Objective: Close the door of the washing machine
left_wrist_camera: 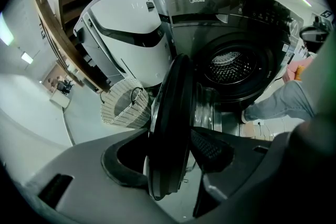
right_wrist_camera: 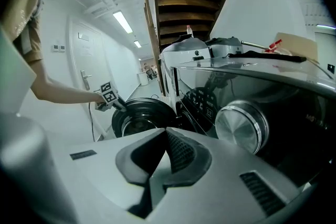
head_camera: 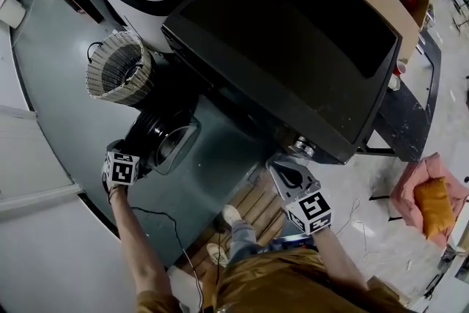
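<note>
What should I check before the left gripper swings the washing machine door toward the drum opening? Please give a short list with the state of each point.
1. Rim of the door between the jaws of the left gripper: ok.
2. Its pads pressing firmly on the rim: cannot tell.
3. The drum opening free of hanging laundry: ok, nothing shows at its edge.
4. The wicker basket off the swing path: ok, it stands on the door's outer side.
5. The person's leg off the path: cannot tell; the shoe stands low, close beside the opening.
6. The right gripper out of the way: ok, jaws together, empty, up by the control knob.
</note>
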`<state>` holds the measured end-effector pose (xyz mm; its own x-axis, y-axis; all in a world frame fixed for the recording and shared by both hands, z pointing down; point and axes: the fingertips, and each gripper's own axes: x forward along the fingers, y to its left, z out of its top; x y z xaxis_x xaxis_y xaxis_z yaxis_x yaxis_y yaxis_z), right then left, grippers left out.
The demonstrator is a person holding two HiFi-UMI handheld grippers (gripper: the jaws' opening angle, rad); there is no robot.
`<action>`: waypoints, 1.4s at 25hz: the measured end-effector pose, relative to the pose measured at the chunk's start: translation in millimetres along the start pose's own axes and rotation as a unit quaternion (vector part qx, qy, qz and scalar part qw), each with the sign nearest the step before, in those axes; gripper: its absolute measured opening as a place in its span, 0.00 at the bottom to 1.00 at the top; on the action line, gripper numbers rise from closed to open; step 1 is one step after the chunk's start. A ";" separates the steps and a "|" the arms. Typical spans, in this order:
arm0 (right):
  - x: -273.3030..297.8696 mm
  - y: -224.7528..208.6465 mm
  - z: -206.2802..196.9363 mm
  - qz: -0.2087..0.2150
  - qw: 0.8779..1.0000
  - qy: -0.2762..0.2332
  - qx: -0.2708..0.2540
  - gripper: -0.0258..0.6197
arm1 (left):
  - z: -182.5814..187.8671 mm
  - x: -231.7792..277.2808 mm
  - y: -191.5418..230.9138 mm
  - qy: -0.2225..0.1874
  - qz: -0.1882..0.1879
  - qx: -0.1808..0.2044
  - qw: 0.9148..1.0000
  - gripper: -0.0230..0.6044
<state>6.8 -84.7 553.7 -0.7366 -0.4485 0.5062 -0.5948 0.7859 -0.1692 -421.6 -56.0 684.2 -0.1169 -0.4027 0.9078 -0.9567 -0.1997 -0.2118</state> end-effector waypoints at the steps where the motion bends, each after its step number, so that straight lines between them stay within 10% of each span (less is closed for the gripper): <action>1: -0.3 -0.4 0.5 0.000 1.000 -0.001 0.000 0.06 | -0.4 0.2 -1.7 0.001 -0.001 -0.001 1.000 0.46; 35: -34.0 10.2 9.9 -0.010 0.999 -0.049 0.012 0.06 | -2.5 -22.7 -75.1 0.004 -0.038 -0.040 0.998 0.40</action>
<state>22.7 -65.7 526.3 -0.7515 -0.5053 0.4242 -0.6168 0.7664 -0.1797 -347.8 -29.7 680.4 -0.0459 -0.3821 0.9230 -0.9812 -0.1562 -0.1134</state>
